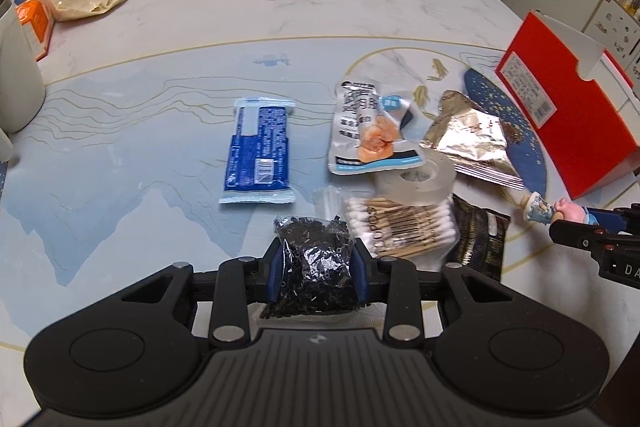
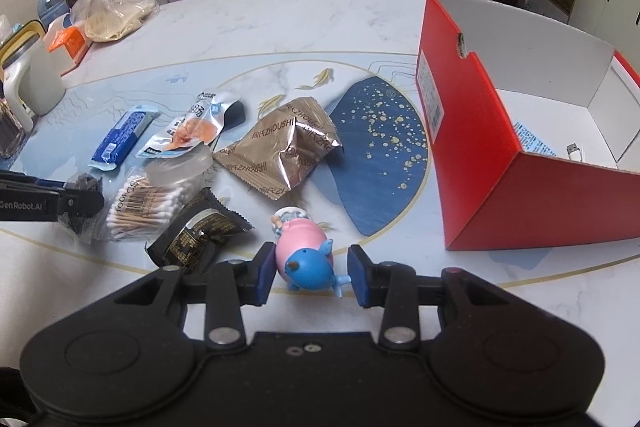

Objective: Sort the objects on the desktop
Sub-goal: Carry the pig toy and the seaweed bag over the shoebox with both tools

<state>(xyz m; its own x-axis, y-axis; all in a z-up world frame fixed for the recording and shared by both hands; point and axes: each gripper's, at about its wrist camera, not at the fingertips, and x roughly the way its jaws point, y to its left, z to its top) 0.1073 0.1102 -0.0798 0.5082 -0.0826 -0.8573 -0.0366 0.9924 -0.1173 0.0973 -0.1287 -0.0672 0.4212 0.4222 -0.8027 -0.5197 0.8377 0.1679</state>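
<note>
Left gripper: jaws clenched on clear bag of black beads, low over worktop beside cotton-swab pack printed "100PCS". Right gripper: jaws spread, straddling pink-and-blue toy figure lying on worktop; left pad just beside toy, contact unclear. "GenRobot.AI" read on left gripper body in right view. Bronze foil pouch lettered "ZHOUSHI". Blue wrapper, salmon-picture pouch, black sachet nearby, print too small. Red box at right, open.
</note>
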